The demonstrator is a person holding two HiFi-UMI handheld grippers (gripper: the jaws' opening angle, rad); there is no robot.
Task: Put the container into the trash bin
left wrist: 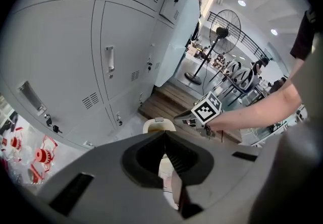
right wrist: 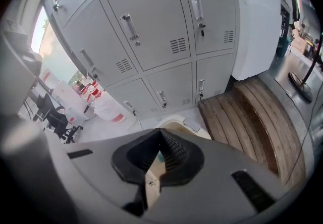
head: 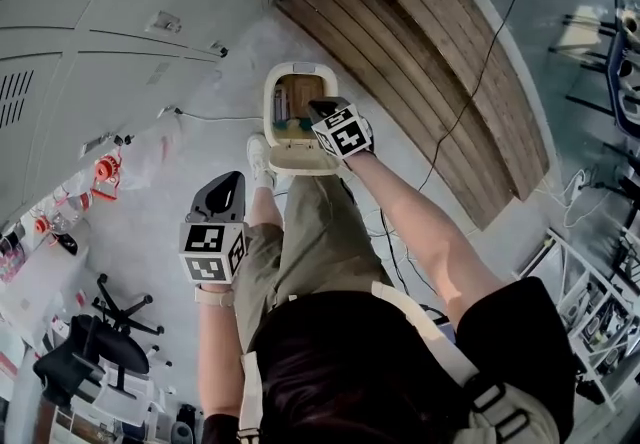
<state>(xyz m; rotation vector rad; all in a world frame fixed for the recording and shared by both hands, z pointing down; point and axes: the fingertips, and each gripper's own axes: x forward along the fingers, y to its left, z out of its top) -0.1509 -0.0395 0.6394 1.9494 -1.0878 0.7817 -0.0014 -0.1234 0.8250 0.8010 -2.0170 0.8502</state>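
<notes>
So the container itself, honestly I couldn't pick it out for sure. Neither gripper had it, and the only candidate was the brown and teal stuff (head: 289,104) down inside the open trash bin (head: 270,102), so my guess was it had gone in and the drop step was basically done. The right gripper (head: 320,109) hung right over the bin's opening, at the rim on the side nearest the wooden platform (head: 430,62). In the right gripper view its fingers (right wrist: 169,150) were closed tip to tip with nothing pinched. Through the hollow behind the tips you only got a tan strip and a bit of teal that read as the bin's inside, not something being held. The left gripper (head: 230,182) was well off to the side of the bin, out over the bare floor (head: 200,137) by the person's leg. Its fingers (left wrist: 174,155) were also pressed together and empty. Grey lockers (head: 100,32) stood just behind the bin. If the container really was in there, the next move would just be lifting the right gripper straight up clear of the rim without knocking the bin. If not, someone would have to go find it first.
</notes>
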